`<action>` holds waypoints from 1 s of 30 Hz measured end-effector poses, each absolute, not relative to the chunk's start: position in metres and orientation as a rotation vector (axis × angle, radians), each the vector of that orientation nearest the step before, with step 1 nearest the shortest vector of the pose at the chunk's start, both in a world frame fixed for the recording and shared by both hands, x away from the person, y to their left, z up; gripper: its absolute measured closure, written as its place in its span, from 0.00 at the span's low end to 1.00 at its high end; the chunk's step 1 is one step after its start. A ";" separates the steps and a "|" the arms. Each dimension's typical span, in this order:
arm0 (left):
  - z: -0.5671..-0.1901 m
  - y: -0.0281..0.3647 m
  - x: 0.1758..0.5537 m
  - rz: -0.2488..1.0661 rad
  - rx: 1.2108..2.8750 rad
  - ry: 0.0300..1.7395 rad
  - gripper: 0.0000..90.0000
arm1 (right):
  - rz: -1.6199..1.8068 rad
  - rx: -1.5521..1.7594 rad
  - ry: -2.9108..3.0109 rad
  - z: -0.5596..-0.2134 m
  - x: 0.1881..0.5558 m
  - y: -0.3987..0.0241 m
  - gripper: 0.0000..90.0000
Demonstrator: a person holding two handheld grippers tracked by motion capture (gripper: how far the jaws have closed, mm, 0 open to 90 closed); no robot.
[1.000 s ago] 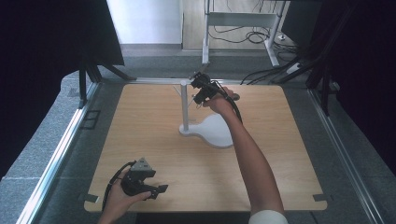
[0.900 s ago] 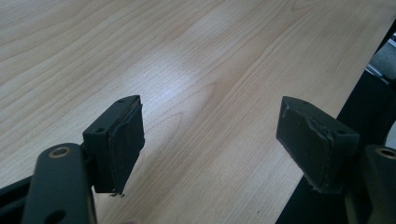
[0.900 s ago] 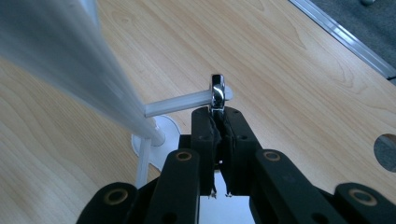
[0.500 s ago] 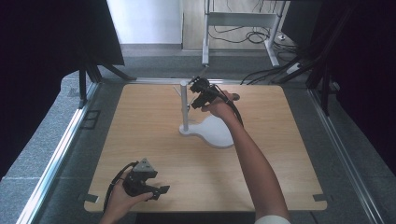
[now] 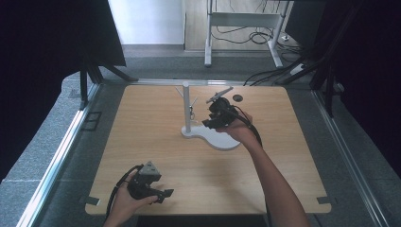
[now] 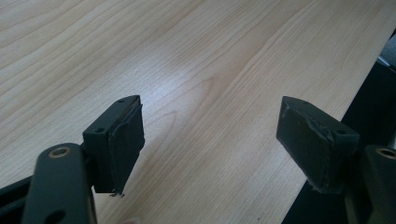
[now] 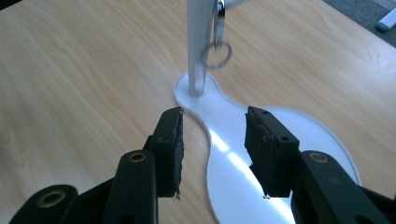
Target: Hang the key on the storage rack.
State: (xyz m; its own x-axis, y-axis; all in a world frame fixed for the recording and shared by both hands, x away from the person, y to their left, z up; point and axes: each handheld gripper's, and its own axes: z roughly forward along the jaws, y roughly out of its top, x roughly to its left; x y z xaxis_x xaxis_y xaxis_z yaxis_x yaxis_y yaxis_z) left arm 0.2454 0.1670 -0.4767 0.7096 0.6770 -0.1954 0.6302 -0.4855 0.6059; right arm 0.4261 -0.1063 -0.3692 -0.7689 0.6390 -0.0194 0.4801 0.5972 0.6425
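Right tool point(image 7: 212, 140), jaws just opening and empty, hovers over the white stand point(image 7: 261, 154), whose upright post point(image 7: 198, 46) carries a hanging key ring point(image 7: 217, 53). Left tool point(image 6: 210, 140) is wide open, empty, near the table point(image 5: 156, 127) edge.

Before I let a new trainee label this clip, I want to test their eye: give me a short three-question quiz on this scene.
1. True or false: the right gripper grips the metal ring.
2. What does the white stand's base rest on? A wooden table, B grey floor, C metal shelf.
3. How do the left gripper's jaws stand?

Key:
1. False; its jaws, which have just been opening, hold nothing, and the ring hangs on the stand.
2. A.
3. Wide apart, nothing between them.
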 end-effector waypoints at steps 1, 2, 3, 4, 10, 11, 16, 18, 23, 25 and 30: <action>-0.477 0.168 0.245 0.093 2.245 0.992 0.27 | 0.940 0.924 2.576 -0.371 0.421 -0.113 0.64; -0.477 0.168 0.245 0.095 2.242 0.992 0.27 | 0.952 0.932 2.571 -0.373 0.416 -0.119 0.63; -0.476 0.168 0.245 0.096 2.240 0.994 0.27 | 0.964 0.937 2.566 -0.375 0.411 -0.125 0.63; -0.476 0.169 0.245 0.099 2.239 0.995 0.27 | 0.967 0.939 2.558 -0.378 0.405 -0.130 0.64; -0.477 0.171 0.247 0.105 2.246 1.003 0.27 | 1.005 0.928 2.541 -0.394 0.376 -0.162 0.64; -0.477 0.171 0.247 0.105 2.246 1.003 0.27 | 1.005 0.928 2.541 -0.394 0.376 -0.162 0.64; -0.477 0.173 0.247 0.109 2.240 1.025 0.27 | 1.040 0.956 2.534 -0.419 0.352 -0.185 0.63; -0.477 0.174 0.247 0.111 2.240 1.026 0.27 | 1.044 0.969 2.524 -0.428 0.346 -0.189 0.63; -0.477 0.175 0.247 0.115 2.238 1.030 0.27 | 1.083 0.990 2.513 -0.446 0.331 -0.194 0.62; -0.478 0.175 0.248 0.115 2.239 1.034 0.27 | 1.121 1.008 2.495 -0.451 0.328 -0.198 0.63; -0.478 0.175 0.249 0.113 2.243 1.032 0.27 | 1.130 1.001 2.490 -0.454 0.325 -0.202 0.60</action>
